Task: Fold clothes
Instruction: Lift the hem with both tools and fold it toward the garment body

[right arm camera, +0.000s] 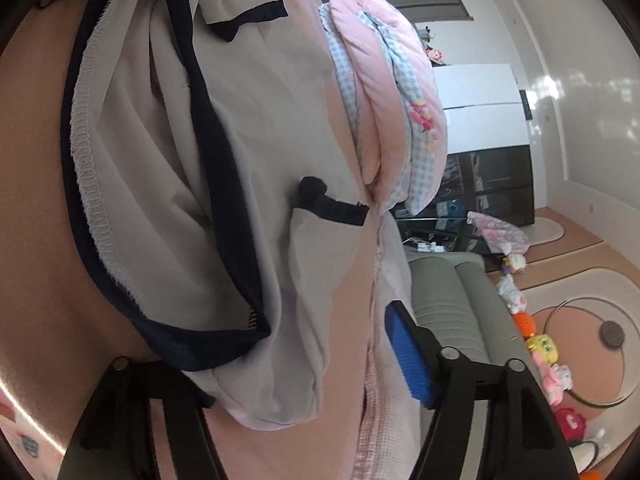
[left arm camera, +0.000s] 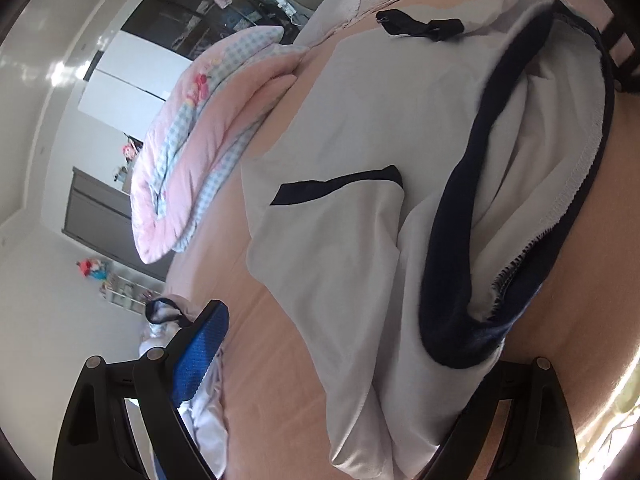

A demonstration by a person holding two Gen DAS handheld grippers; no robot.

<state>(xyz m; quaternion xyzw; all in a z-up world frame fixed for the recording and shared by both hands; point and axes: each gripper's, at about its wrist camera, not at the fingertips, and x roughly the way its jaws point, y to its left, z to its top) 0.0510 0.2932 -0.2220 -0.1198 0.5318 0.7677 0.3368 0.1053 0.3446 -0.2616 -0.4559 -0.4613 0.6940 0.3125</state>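
Left wrist view shows the left gripper (left arm camera: 332, 364) with its fingers spread wide: the blue-padded finger (left arm camera: 202, 354) sits at the lower left, above the edge of the bed, and the other finger at the lower right is partly hidden under the hem of the garment. Between them lies the white garment (left arm camera: 360, 160), spread on the pink bed (left arm camera: 260, 340), with a navy-trimmed opening (left arm camera: 460, 208) gaping on the right side and a navy-edged pocket (left arm camera: 340, 180) near its middle. Whether the hidden finger touches the cloth cannot be told. A folded pink and blue-checked quilt (left arm camera: 188, 152) rests on the bed just beside the garment's far edge.

Right wrist view shows the right gripper (right arm camera: 280, 368), also with fingers apart: its blue-padded finger (right arm camera: 408, 356) hangs over the bed's edge at the right, and the dark left finger (right arm camera: 132, 400) sits low beside the navy trim. A bunched corner of the garment (right arm camera: 280, 380) lies between the two fingers, not pinched. Both grippers point along the bed toward the quilt (right arm camera: 392, 92), tilted so the room appears rolled sideways. A grey sofa (right arm camera: 448, 312) and soft toys (right arm camera: 536, 344) on the floor lie beyond the bed.
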